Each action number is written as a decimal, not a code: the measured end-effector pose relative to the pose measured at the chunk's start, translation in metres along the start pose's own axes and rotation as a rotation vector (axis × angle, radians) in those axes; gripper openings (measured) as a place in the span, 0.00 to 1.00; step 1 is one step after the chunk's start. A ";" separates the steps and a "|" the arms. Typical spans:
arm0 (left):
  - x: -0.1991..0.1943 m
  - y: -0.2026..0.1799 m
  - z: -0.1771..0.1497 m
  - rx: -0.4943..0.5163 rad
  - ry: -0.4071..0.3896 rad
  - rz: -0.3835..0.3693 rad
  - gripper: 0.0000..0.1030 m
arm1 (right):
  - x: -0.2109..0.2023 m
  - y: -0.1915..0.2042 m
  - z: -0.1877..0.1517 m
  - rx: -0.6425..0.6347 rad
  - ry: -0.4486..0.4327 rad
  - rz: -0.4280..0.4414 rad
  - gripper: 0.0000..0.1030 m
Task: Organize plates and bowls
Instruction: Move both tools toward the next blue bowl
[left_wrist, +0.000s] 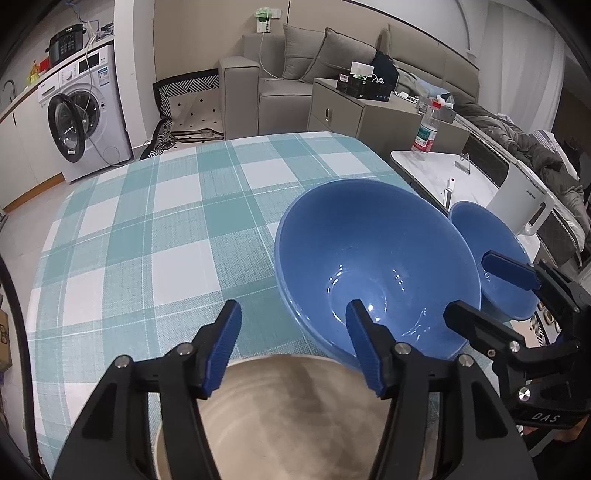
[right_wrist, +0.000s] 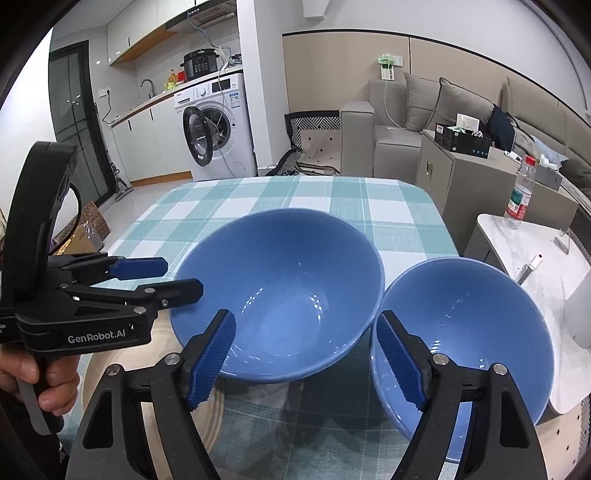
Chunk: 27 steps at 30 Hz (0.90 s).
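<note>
A large blue bowl (left_wrist: 376, 266) (right_wrist: 277, 291) stands on the checked tablecloth (left_wrist: 155, 229), its near edge overlapping a beige plate (left_wrist: 288, 417) (right_wrist: 110, 369). A smaller blue bowl (left_wrist: 495, 254) (right_wrist: 461, 339) stands to its right. My left gripper (left_wrist: 291, 347) is open and empty above the beige plate, its right fingertip over the large bowl's near rim. My right gripper (right_wrist: 306, 358) is open and empty between the two bowls, its right finger over the small bowl's left rim. Each gripper shows in the other's view, the right one (left_wrist: 491, 291) and the left one (right_wrist: 166, 275).
A white side table (right_wrist: 532, 258) at the right holds a water bottle (right_wrist: 521, 192) and small items; a white appliance (left_wrist: 524, 199) stands beside it. Beyond the table are a washing machine (right_wrist: 218, 125), a grey sofa (right_wrist: 424, 110) and a cabinet (right_wrist: 461, 177).
</note>
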<state>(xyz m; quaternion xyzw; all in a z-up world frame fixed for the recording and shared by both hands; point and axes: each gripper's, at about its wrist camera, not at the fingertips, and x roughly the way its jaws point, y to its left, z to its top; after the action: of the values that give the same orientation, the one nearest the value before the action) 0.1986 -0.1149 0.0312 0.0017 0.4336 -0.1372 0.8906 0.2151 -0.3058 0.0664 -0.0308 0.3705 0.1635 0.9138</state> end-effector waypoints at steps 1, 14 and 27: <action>-0.001 -0.001 0.000 0.000 -0.001 -0.003 0.60 | -0.001 -0.001 0.000 0.004 -0.003 0.000 0.81; -0.021 -0.008 0.002 -0.001 -0.092 0.007 1.00 | -0.022 -0.014 0.004 0.031 -0.044 -0.030 0.99; -0.033 -0.037 0.000 0.044 -0.114 -0.006 1.00 | -0.055 -0.031 0.003 0.055 -0.092 -0.050 0.99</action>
<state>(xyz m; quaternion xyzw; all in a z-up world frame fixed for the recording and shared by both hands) 0.1701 -0.1420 0.0606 0.0123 0.3791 -0.1491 0.9132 0.1903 -0.3502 0.1050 -0.0072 0.3316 0.1318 0.9342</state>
